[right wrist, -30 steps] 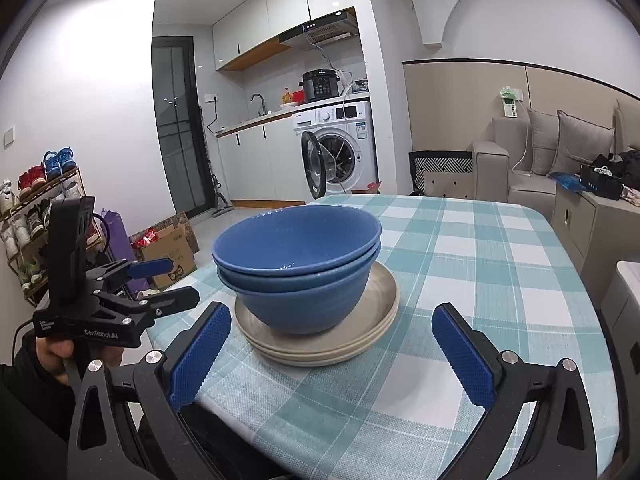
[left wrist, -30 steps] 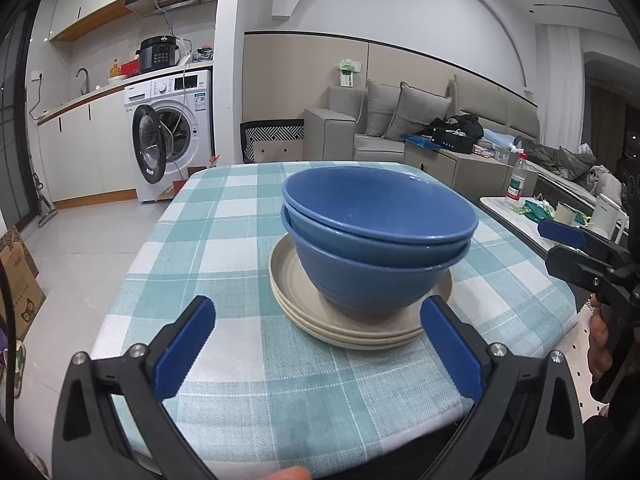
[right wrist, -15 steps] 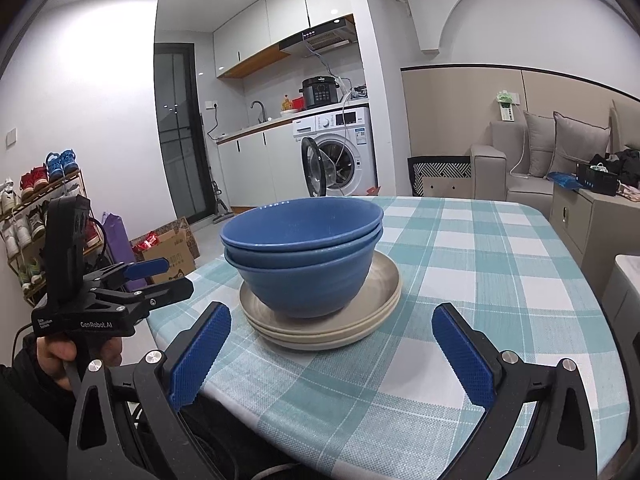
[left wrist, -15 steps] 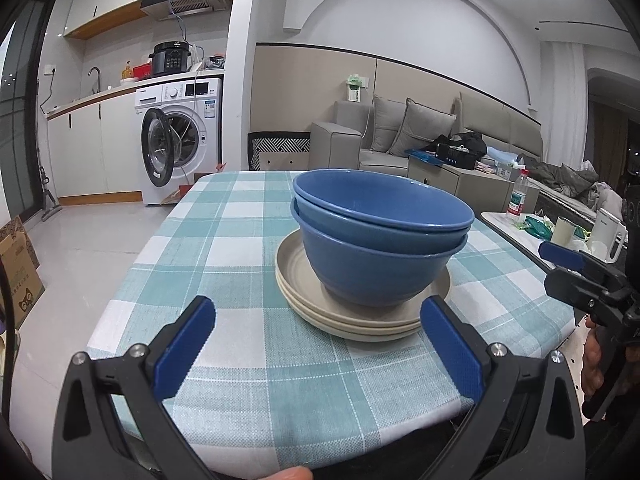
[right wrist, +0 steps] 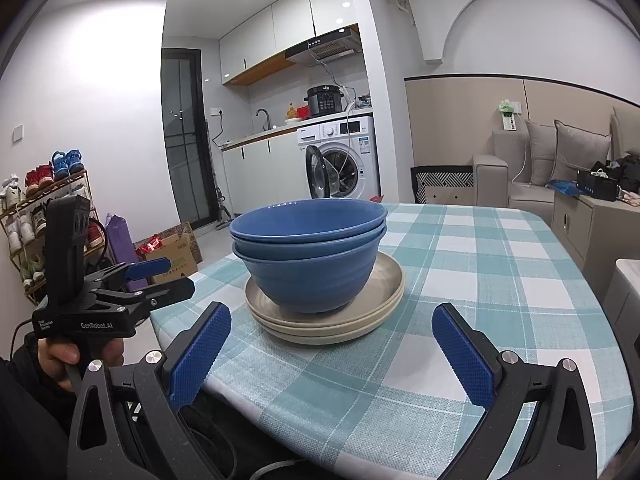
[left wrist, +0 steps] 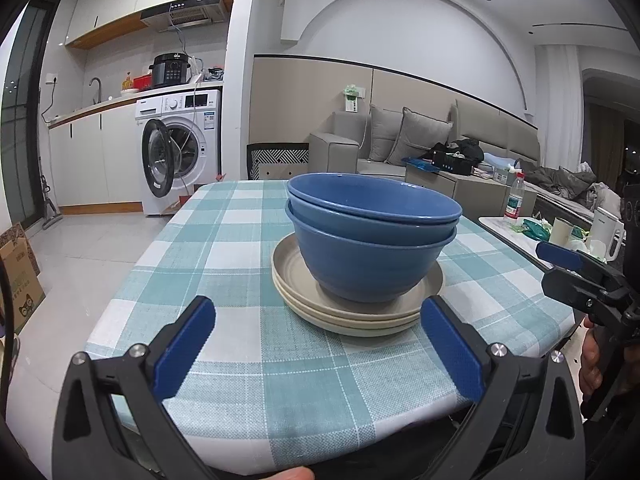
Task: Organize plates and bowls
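On left gripper, "GenRobot.AI" lettering

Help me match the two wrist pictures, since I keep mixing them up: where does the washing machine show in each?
Left wrist view: the washing machine stands at left of centre, behind the table, left of the blue bowls.
Right wrist view: the washing machine stands at centre, directly behind the bowls.
Shared landmark: the black cooker on the counter above it.

Two nested blue bowls on three stacked beige plates.
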`<state>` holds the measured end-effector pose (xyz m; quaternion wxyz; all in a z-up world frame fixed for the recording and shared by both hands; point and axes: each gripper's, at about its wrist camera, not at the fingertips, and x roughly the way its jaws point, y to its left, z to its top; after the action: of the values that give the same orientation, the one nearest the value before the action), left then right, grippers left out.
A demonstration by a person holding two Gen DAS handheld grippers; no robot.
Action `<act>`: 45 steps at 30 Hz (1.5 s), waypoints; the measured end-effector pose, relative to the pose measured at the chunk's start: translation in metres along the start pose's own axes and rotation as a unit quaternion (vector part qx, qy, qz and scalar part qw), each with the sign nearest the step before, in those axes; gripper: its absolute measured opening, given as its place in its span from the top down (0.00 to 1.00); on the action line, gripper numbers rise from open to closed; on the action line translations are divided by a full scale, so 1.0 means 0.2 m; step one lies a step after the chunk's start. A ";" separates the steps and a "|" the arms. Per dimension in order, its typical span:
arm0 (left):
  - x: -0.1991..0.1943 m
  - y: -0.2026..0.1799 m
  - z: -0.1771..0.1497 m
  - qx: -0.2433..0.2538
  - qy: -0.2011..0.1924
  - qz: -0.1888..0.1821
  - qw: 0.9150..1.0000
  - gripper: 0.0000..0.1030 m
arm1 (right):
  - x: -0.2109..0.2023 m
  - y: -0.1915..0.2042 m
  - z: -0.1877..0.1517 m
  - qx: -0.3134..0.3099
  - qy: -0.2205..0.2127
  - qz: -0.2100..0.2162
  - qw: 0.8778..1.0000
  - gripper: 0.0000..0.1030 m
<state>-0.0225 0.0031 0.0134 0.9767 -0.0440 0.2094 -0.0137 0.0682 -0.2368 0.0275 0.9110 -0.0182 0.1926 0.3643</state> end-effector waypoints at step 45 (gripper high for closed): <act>-0.03 -0.01 -0.01 0.001 -0.010 0.003 1.000 0.00 | -0.01 0.03 -0.03 -0.008 -0.011 0.009 1.000 0.00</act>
<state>-0.0276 0.0020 0.0146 0.9789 -0.0429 0.1994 -0.0104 0.0610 -0.2334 0.0234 0.9095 -0.0194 0.1802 0.3742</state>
